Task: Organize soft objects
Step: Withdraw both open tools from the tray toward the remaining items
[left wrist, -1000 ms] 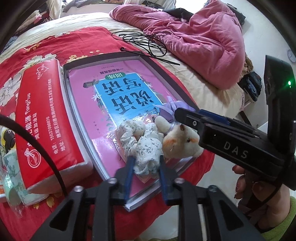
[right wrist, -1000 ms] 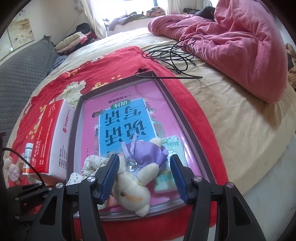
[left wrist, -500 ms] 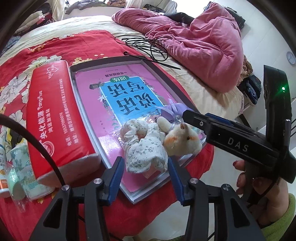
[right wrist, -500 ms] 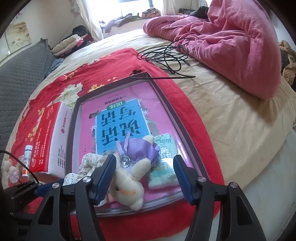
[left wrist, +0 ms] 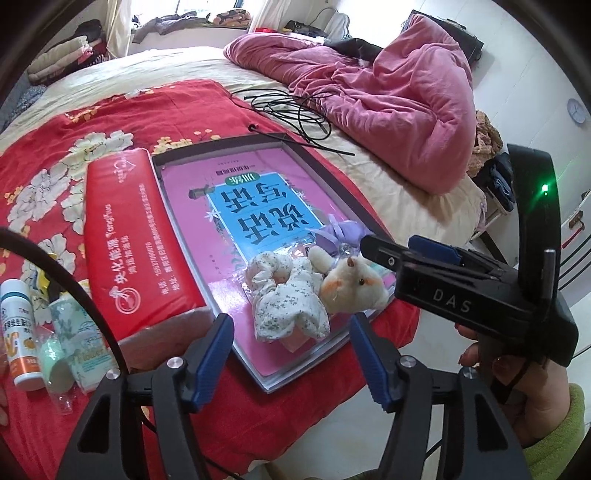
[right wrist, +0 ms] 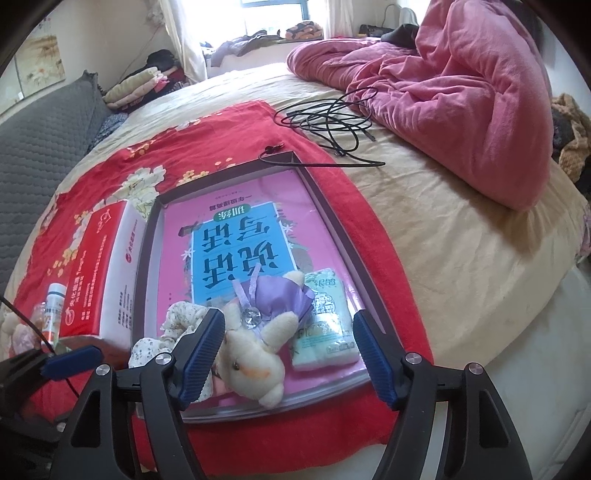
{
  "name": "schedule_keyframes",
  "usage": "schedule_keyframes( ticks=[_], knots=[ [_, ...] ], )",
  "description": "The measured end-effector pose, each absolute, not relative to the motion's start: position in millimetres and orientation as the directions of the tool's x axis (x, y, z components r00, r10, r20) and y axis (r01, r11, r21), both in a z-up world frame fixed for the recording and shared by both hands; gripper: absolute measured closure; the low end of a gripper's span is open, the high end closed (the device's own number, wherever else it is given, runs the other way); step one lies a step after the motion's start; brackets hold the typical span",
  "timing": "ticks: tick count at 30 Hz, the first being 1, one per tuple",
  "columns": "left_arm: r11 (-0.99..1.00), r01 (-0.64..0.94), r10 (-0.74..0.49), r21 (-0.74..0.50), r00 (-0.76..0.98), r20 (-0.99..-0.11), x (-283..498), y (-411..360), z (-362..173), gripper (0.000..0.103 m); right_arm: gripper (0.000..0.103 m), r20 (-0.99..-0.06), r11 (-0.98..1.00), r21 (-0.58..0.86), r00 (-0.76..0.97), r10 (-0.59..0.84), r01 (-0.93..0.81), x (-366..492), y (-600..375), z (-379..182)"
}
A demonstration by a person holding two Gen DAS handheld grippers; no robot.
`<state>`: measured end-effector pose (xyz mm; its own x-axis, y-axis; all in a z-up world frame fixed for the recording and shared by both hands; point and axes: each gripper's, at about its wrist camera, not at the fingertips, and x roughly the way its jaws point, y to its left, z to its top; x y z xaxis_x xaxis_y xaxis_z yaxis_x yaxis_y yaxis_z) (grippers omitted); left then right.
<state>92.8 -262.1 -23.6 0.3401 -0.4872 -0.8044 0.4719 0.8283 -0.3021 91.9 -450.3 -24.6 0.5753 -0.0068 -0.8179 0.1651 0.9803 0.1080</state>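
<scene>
Left claw (left wrist: pixel 291 354) now off scrunchie (left wrist: pixel 286 295)

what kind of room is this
Most likely a bedroom in a home. The work surface is a bed with a crumpled pink quilt on it, and folded clothes are piled by a sunlit window. A red floral cloth covers part of the bed.

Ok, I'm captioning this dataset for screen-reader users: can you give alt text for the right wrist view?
The open right gripper hovers over a cream plush toy in a purple dress, lying in a shallow tray on a red floral cloth on a bed. A floral scrunchie lies left of the toy, a tissue pack right; a pink duvet is behind.
</scene>
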Motion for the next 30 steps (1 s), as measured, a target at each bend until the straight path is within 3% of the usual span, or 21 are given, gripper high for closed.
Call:
schedule_keyframes(
  ticks=[16,30],
  knots=[
    [0.847,0.442,-0.475,-0.295,0.380,-0.794,84,-243,-5,0.019,0.028,-0.808,0.987,0.060,0.588,-0.042,0.152,87,-441,-9],
    [0.870,0.412,-0.445,-0.270,0.425,-0.788,79,-227,10,0.019,0.025,-0.779,0.988,0.027,0.623,-0.077,0.155,77,-431,10]
  ],
)
